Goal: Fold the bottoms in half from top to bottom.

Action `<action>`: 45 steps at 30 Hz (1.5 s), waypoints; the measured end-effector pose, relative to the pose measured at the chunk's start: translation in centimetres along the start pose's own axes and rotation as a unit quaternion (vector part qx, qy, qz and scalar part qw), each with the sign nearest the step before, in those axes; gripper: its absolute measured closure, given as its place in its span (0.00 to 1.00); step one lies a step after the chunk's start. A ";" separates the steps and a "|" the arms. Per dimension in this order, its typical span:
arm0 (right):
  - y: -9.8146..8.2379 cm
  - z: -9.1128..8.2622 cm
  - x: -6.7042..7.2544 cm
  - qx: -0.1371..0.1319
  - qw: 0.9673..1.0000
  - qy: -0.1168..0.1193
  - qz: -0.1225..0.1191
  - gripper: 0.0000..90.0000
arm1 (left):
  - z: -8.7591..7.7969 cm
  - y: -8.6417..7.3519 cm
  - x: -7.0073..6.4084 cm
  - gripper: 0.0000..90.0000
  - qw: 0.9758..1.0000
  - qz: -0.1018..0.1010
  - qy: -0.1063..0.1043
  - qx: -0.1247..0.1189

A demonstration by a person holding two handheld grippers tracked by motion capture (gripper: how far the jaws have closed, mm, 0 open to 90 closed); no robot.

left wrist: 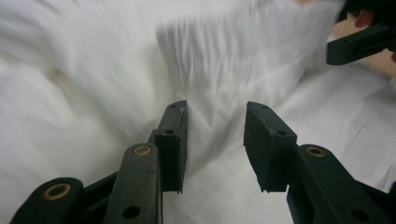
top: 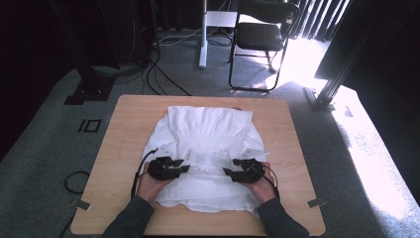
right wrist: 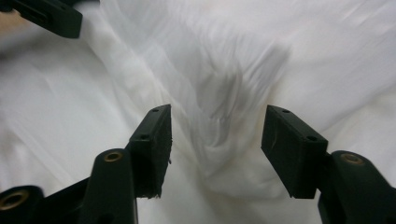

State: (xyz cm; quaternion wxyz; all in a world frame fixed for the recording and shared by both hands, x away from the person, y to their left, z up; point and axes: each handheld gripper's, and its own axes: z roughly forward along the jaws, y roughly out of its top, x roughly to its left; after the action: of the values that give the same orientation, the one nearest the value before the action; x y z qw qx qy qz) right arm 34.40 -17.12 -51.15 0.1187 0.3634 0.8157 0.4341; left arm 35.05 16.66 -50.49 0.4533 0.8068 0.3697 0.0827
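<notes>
Roughly centred on a light wooden bench (top: 124, 148): a white garment (top: 203, 134), spread flat, the near hem close to the front edge, the far end short of the back edge. Bare wood on all four sides of the cloth. A gathered, ribbed band across the middle of the cloth, between the two hands. Grey carpet around the bench; a black folding chair (top: 262, 34) well beyond the far edge; black cables on the floor at the far left.

Down at the near part of the garment, one hand at each side, dark sleeves at the bottom of the high view. Left tool (top: 184, 168) at the left end of the gathered band, tips toward the middle. Jaws apart in the left gripper view (left wrist: 215, 140), pads clear of the cloth, a soft ridge of white fabric in the gap, nothing clamped. Released, then.

Right tool (top: 229, 172) at the right end of the band, tips toward the left tool, the two well apart with the ribbed strip between. Jaws wide in the right gripper view (right wrist: 217, 149), a bunched fold of fabric in the gap, pads not pressed on it. Likewise released. Fabric blurred in both gripper views.
</notes>
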 end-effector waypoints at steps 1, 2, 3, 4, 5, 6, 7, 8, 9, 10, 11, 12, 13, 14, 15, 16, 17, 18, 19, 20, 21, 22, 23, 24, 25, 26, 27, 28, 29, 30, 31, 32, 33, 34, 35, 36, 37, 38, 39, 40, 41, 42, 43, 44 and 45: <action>0.5 -0.6 -0.4 -0.014 1.000 -0.002 0.006 0.47 | -0.3 0.5 0.3 0.68 1.000 -0.001 0.005 -0.005; 0.9 -1.1 -0.9 -0.028 0.999 -0.005 0.017 0.50 | -0.4 1.0 0.6 0.70 1.000 -0.003 0.011 -0.009; 1.4 -1.3 -1.4 -0.034 0.999 -0.011 0.030 0.61 | -0.3 1.5 1.0 0.77 1.000 -0.006 0.016 -0.009; 1.8 -1.4 -1.9 -0.033 0.998 -0.021 0.043 0.75 | 0.1 2.0 1.4 0.84 1.000 -0.007 0.023 -0.004; 2.1 -1.1 -2.4 -0.030 0.998 -0.032 0.049 0.80 | 0.6 2.4 1.8 0.90 0.999 -0.010 0.030 0.003; 2.5 -0.7 -2.9 -0.024 0.997 -0.038 0.058 0.84 | 1.3 2.8 2.1 0.94 0.999 -0.012 0.035 0.014; 2.7 0.0 -3.4 -0.014 0.997 -0.039 0.066 0.85 | 2.1 3.1 2.4 0.96 0.999 -0.017 0.039 0.023; 3.0 0.8 -3.9 -0.005 0.997 -0.043 0.071 0.86 | 2.9 3.3 2.7 0.96 0.998 -0.018 0.040 0.034; 3.2 1.6 -4.2 0.005 0.996 -0.045 0.073 0.86 | 3.7 3.3 2.9 0.96 0.998 -0.021 0.039 0.044; 3.3 2.4 -4.4 0.016 0.996 -0.044 0.075 0.85 | 4.5 3.4 3.0 0.96 0.998 -0.023 0.036 0.053; 3.4 3.2 -4.5 0.030 0.996 -0.042 0.075 0.84 | 5.2 3.3 2.9 0.96 0.997 -0.023 0.034 0.061; 3.4 3.2 -4.5 0.030 0.996 -0.042 0.075 0.84 | 5.2 3.3 2.9 0.96 0.997 -0.023 0.034 0.061; 3.4 4.0 -4.6 0.042 0.996 -0.041 0.070 0.84 | 6.4 3.0 2.9 0.96 0.996 -0.020 0.034 0.079; 3.2 5.3 -4.5 0.062 0.995 -0.036 0.064 0.83 | 6.8 2.8 2.9 0.96 0.996 -0.023 0.032 0.083; 3.1 5.6 -4.4 0.066 0.995 -0.031 0.065 0.82 | 6.9 2.6 2.9 0.96 0.996 -0.028 0.028 0.083; 3.0 5.6 -4.4 0.063 0.996 -0.025 0.065 0.82 | 6.8 2.3 2.8 0.96 0.996 -0.031 0.022 0.080; 2.8 5.4 -4.3 0.058 0.996 -0.016 0.070 0.81 | 6.6 2.1 2.6 0.95 0.996 -0.031 0.019 0.078; 2.7 5.0 -4.3 0.050 0.996 -0.006 0.072 0.80 | 6.3 1.8 2.4 0.95 0.997 -0.024 0.009 0.073; 2.6 4.6 -4.1 0.044 0.996 0.004 0.072 0.79 | 5.8 1.5 2.0 0.94 0.998 -0.021 -0.001 0.066; 2.4 4.1 -3.9 0.040 0.997 0.012 0.067 0.78 | 5.5 1.3 1.6 0.93 0.998 -0.018 -0.012 0.058; 2.2 3.6 -3.7 0.036 0.997 0.019 0.061 0.76 | 5.1 1.0 1.2 0.92 0.998 -0.009 -0.021 0.055; 2.0 3.0 -3.4 0.031 0.998 0.025 0.054 0.74 | 4.8 0.7 0.7 0.91 0.998 0.000 -0.027 0.054; 1.8 2.6 -3.2 0.027 0.998 0.033 0.047 0.73 | 4.6 0.4 0.3 0.90 0.998 0.007 -0.034 0.054; 1.6 2.1 -2.9 0.026 0.998 0.041 0.039 0.71 | 4.4 0.0 -0.2 0.90 0.998 0.010 -0.044 0.053; 1.4 1.7 -2.6 0.025 0.999 0.039 0.028 0.70 | 4.3 -0.4 -0.6 0.89 0.997 0.018 -0.051 0.055; 1.3 1.4 -2.3 0.020 0.999 0.037 0.020 0.69 | 4.3 -0.8 -1.1 0.89 0.996 0.028 -0.053 0.063; 1.3 1.0 -2.1 0.016 0.999 0.034 0.017 0.69 | 4.3 -1.1 -1.4 0.88 0.996 0.036 -0.055 0.068; 1.4 0.7 -2.0 0.008 0.999 0.032 0.016 0.68 | 4.2 -1.4 -1.6 0.87 0.995 0.038 -0.062 0.071; 1.6 0.5 -2.0 0.000 0.999 0.030 0.015 0.67 | 4.2 -1.6 -1.8 0.87 0.995 0.038 -0.066 0.069; 1.9 0.4 -2.0 -0.006 0.999 0.028 0.018 0.67 | 4.1 -1.7 -1.8 0.87 0.995 0.041 -0.065 0.070; 2.2 0.4 -1.9 -0.009 0.999 0.028 0.019 0.66 | 4.0 -1.7 -1.8 0.86 0.995 0.037 -0.063 0.068; 2.4 0.5 -1.8 -0.010 0.999 0.035 0.019 0.66 | 4.0 -1.8 -1.8 0.85 0.995 0.035 -0.062 0.071; 2.5 0.7 -1.5 -0.009 0.999 0.045 0.018 0.65 | 4.1 -1.8 -1.8 0.85 0.995 0.036 -0.059 0.077; 2.5 1.0 -1.1 -0.003 0.999 0.052 0.016 0.65 | 4.1 -1.9 -1.9 0.84 0.994 0.037 -0.055 0.083; 2.2 1.3 -0.5 0.004 0.998 0.059 0.012 0.65 | 4.1 -2.0 -2.0 0.84 0.994 0.040 -0.053 0.083; 1.7 1.5 0.1 0.011 0.998 0.064 0.008 0.65 | 4.1 -2.1 -2.0 0.84 0.994 0.041 -0.052 0.083; 1.0 1.8 0.7 0.021 0.998 0.065 -0.001 0.66 | 4.0 -2.2 -2.0 0.84 0.994 0.039 -0.053 0.083; 0.2 2.1 1.3 0.036 0.997 0.061 -0.015 0.67 | 4.0 -2.3 -2.0 0.83 0.994 0.038 -0.053 0.084; -0.6 2.4 1.9 0.053 0.997 0.057 -0.029 0.67 | 3.9 -2.4 -2.1 0.83 0.994 0.041 -0.054 0.086; -1.4 2.6 2.2 0.069 0.995 0.051 -0.044 0.68 | 3.9 -2.4 -2.1 0.83 0.994 0.040 -0.058 0.086; -2.0 2.9 2.5 0.080 0.994 0.045 -0.053 0.68 | 3.8 -2.4 -2.1 0.82 0.994 0.038 -0.062 0.084; -2.0 2.9 2.5 0.080 0.994 0.045 -0.053 0.68 | 3.8 -2.4 -2.1 0.80 0.994 0.038 -0.062 0.084; -2.2 2.9 2.5 0.079 0.995 0.044 -0.052 0.68 | 3.4 -1.9 -1.8 0.80 0.995 0.034 -0.057 0.076; -2.1 2.7 2.2 0.078 0.995 0.052 -0.041 0.67 | 3.2 -1.5 -1.5 0.76 0.996 0.035 -0.046 0.071; -1.7 2.6 2.1 0.076 0.995 0.053 -0.041 0.64 | 3.0 -1.0 -1.2 0.75 0.997 0.034 -0.033 0.066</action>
State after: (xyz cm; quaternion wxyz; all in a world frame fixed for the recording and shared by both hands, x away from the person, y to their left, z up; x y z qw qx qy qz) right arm 33.41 -14.71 -53.78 0.0649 0.3147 0.8657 0.3838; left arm 35.10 14.19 -52.72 0.4083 0.8493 0.3312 0.0468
